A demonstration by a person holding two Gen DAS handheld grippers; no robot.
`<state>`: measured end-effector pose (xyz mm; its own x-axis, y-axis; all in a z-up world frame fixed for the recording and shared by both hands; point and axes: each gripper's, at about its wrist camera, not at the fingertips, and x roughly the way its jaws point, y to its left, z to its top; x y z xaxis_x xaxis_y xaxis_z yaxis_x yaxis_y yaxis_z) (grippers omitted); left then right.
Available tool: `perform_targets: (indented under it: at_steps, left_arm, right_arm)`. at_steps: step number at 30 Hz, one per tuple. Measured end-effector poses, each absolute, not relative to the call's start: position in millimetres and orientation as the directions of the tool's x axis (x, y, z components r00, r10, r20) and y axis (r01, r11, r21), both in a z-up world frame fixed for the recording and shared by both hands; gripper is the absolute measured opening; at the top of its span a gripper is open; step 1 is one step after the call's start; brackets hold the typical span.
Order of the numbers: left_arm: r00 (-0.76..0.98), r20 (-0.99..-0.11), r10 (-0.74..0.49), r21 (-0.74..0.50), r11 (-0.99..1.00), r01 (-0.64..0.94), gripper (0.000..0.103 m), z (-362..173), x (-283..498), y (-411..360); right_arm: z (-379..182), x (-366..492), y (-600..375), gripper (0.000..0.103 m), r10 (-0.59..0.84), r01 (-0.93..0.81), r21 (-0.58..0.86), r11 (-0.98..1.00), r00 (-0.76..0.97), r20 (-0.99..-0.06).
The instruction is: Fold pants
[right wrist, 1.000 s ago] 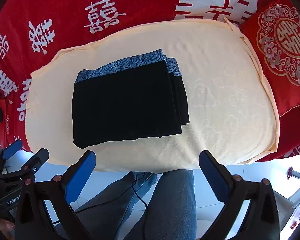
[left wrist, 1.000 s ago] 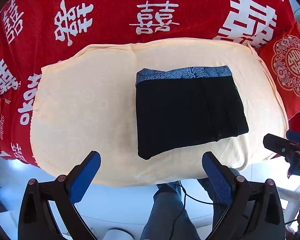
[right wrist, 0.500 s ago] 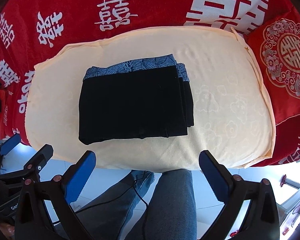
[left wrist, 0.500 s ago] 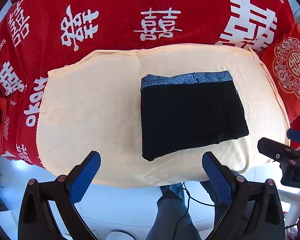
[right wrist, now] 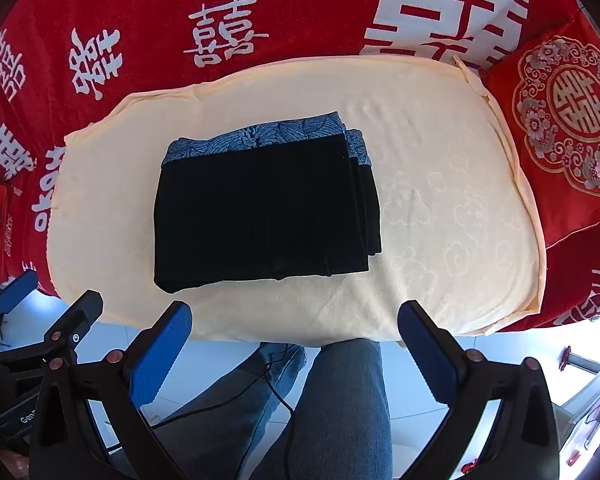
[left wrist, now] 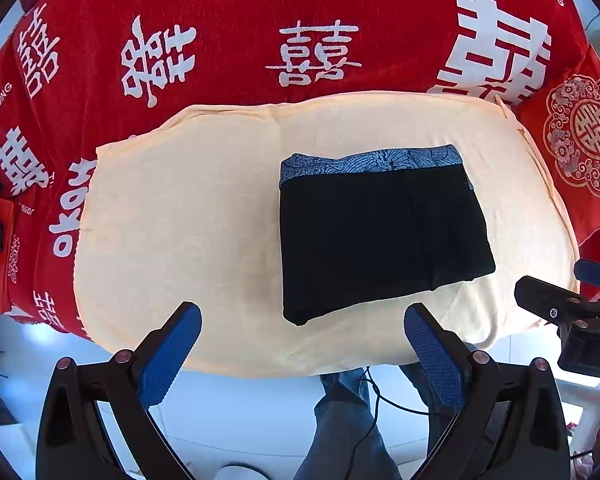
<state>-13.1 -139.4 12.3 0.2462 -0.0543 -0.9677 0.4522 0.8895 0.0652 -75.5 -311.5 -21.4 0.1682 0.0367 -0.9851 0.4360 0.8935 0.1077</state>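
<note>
The black pants (left wrist: 380, 232) lie folded into a flat rectangle with a blue-grey patterned waistband along the far edge, on a pale yellow cloth (left wrist: 180, 220). They also show in the right wrist view (right wrist: 260, 208). My left gripper (left wrist: 302, 320) is open and empty, held above the cloth's near edge. My right gripper (right wrist: 294, 320) is open and empty, also above the near edge. Neither touches the pants.
A red cover with white characters (left wrist: 320, 20) lies under and behind the cloth. A red embroidered cushion (right wrist: 564, 120) stands at the right. The person's jeans-clad legs (right wrist: 340, 408) and a cable are below the grippers. The other gripper shows at each view's side.
Both grippers have drawn back and up from the cloth, so the folded pants look smaller and farther. The pants have not moved. Both grippers stay open.
</note>
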Motion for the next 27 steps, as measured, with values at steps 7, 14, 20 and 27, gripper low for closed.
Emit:
perform_targets:
  at_steps: [7,14,20,27]
  left_arm:
    - [0.246,-0.968,-0.052,0.066,0.891,0.448,0.101,12.6,-14.2,-141.0]
    - [0.246,-0.968,-0.052,0.065,0.892,0.447,0.102,12.5,-14.2,-141.1]
    - [0.244,-0.968,-0.054,0.065,0.888,0.455,0.102,11.9,-14.5,-141.4]
    - [0.24,-0.969,-0.06,0.061,0.883,0.465,0.102,11.6,-16.1,-141.8]
  right_arm:
    - [-20.9,-75.4,-311.0,0.103,0.029,0.434,0.102,0.895,0.17,-0.985]
    - [-20.1,-74.0,-311.6,0.103,0.01,0.431,0.083,0.899,0.167,-0.986]
    - [-19.8,-73.0,-310.0,0.103,-0.005,0.421,0.066,0.905,0.166,-0.986]
    - [-18.9,-71.5,-309.0,0.103,-0.012,0.408,0.058,0.911,0.168,-0.986]
